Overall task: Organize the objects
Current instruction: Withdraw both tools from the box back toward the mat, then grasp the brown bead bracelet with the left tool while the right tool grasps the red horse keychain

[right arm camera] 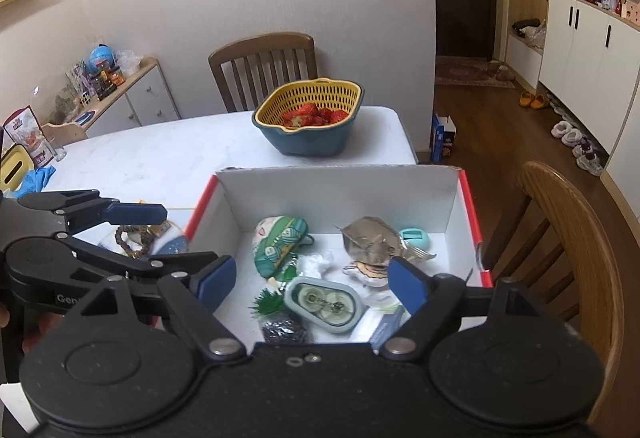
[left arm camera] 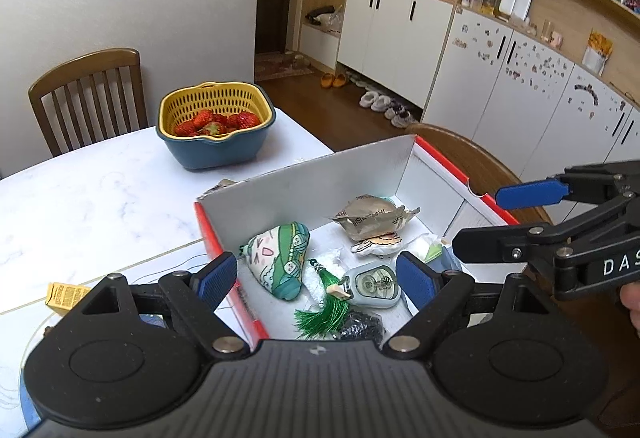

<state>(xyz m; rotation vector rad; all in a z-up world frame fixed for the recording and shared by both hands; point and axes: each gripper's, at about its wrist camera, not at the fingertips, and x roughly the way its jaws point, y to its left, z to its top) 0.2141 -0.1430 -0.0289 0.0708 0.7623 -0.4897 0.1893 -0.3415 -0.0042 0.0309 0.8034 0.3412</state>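
I hold my left gripper (left arm camera: pixel 316 278) above the near left corner of the box (left arm camera: pixel 304 182), and its jaws stand wide with nothing between the blue pads. My right gripper (right arm camera: pixel 312 280) is also over the box, jaws wide and empty; in the left wrist view it comes in from the right side, above the red edge of the box. The box is white inside and sits on the white marble table (right arm camera: pixel 160 154), with one side next to a wooden chair (right arm camera: pixel 568 222). Inside the box lie a green patterned pouch (right arm camera: pixel 280 242), a green tassel (left arm camera: pixel 324 306), an oval grey-green case (right arm camera: pixel 326 304), a crumpled brown packet (right arm camera: pixel 372 242), a small black item (right arm camera: pixel 284 330) and some white wrappers. On the table to the left of the box, a bead bracelet (right arm camera: pixel 132 238) is still outside. Further back on the table stands a yellow strainer (left arm camera: pixel 216 110) with strawberries (left arm camera: pixel 218 122), set in a blue bowl (left arm camera: pixel 216 150).
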